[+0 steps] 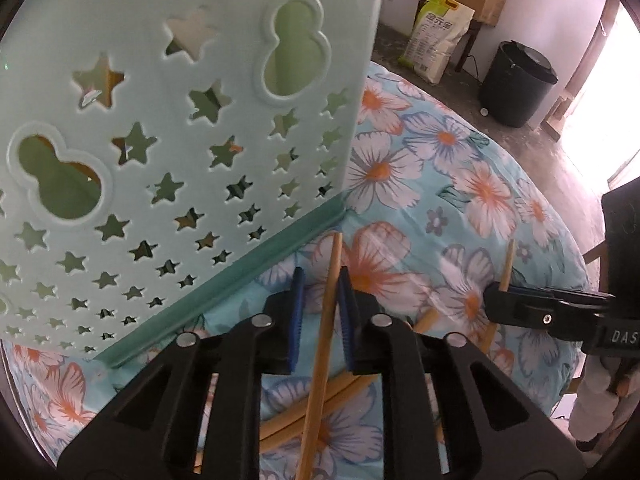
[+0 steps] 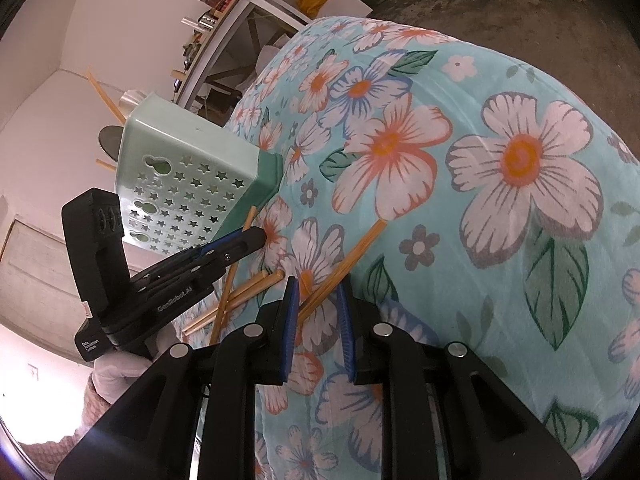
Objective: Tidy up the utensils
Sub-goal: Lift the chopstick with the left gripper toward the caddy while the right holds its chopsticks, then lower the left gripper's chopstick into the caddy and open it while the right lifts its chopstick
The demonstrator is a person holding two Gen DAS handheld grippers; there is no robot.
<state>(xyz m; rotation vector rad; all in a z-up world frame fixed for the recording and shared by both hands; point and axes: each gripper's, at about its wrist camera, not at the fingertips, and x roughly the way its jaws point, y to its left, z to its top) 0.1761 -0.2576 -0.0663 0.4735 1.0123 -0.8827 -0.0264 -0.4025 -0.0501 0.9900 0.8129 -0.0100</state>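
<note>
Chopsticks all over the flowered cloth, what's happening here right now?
A person is sorting chopsticks into the mint green holder. The left gripper has one chopstick between its blue pads, jaws not quite closed. The right gripper straddles another chopstick lying on the tablecloth. More loose chopsticks wait beside them.
</note>
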